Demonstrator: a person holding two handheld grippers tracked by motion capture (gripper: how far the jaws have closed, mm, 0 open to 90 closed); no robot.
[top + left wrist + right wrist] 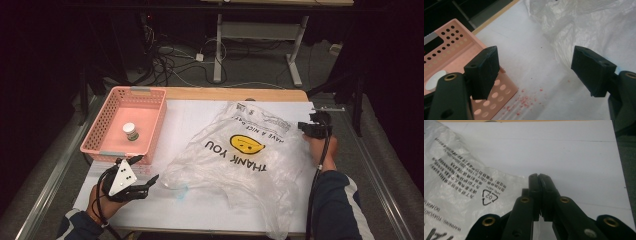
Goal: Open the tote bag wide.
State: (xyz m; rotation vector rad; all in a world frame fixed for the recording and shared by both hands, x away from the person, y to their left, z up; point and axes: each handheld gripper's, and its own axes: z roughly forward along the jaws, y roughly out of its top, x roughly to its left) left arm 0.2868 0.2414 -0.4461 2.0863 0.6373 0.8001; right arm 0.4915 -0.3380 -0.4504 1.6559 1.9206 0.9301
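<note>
A clear plastic bag (240, 160), printed with a yellow smiley and "THANK YOU", lies crumpled across the white table sheet (185, 115). My right gripper (311, 128) sits at the bag's far right edge; in the right gripper view its jaws (539, 178) are pressed together where the corner of the bag (461, 185) ends. My left gripper (147, 169) is open near the front left, between the pink basket (150, 125) and the bag's left end. Nothing lies between its jaws (531, 72). A small white-capped bottle (131, 131) stands in the basket.
The basket's perforated corner (496, 97) is just left of my left jaws, with pink crumbs (524, 100) on the sheet beside it. The table's wooden far edge (235, 93) and metal side rails border the sheet. Cables and a desk frame lie on the floor beyond.
</note>
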